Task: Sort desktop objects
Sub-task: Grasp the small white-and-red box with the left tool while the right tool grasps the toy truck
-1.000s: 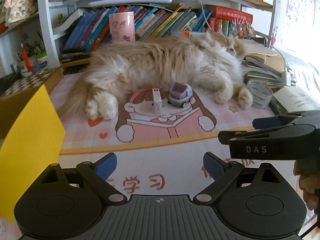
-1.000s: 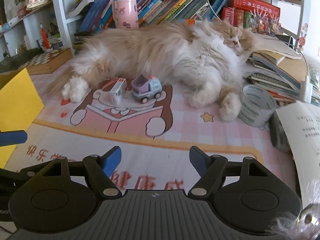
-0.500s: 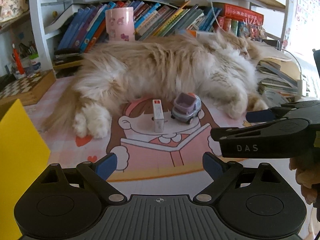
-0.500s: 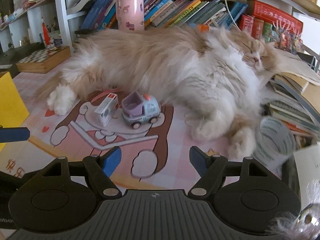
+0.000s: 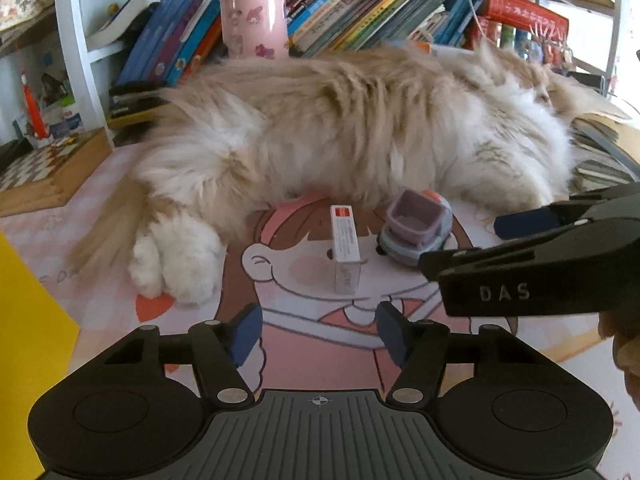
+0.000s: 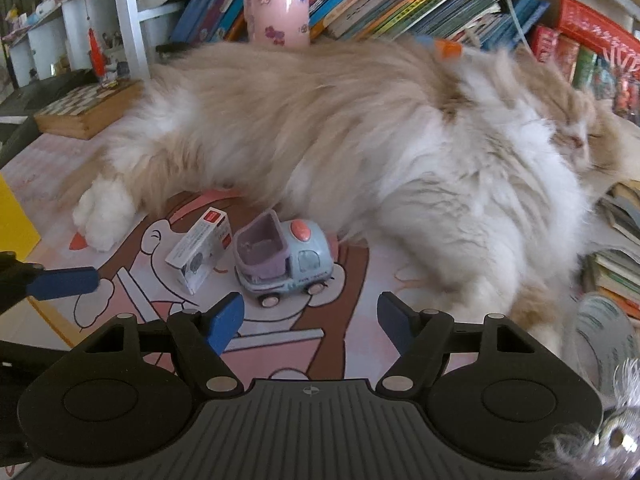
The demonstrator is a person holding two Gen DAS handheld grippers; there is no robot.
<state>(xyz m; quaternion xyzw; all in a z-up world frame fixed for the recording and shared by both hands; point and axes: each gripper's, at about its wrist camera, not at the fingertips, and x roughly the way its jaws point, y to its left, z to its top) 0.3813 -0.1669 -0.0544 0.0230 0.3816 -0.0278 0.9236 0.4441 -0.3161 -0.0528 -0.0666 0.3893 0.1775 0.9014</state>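
A small white box with a red label [image 5: 345,249] stands on the pink cartoon desk mat [image 5: 312,344], and a blue and purple toy truck [image 5: 416,230] sits right beside it. In the right wrist view the box [image 6: 202,254] leans left of the truck [image 6: 285,258]. My left gripper [image 5: 319,334] is open and empty, just short of the box. My right gripper [image 6: 310,320] is open and empty, just short of the truck; it also shows at the right of the left wrist view [image 5: 532,256].
A fluffy cream and white cat [image 5: 360,132] lies across the mat right behind the box and truck. A yellow box [image 5: 28,344] stands at the left. Behind are a pink cup [image 5: 255,20], books on a shelf [image 5: 360,12], a chessboard [image 5: 40,160]; a tape roll [image 6: 608,344] at right.
Both grippers have moved forward toward the box and the truck, which now appear much closer. Both stay open. The objects and the cat have not moved.
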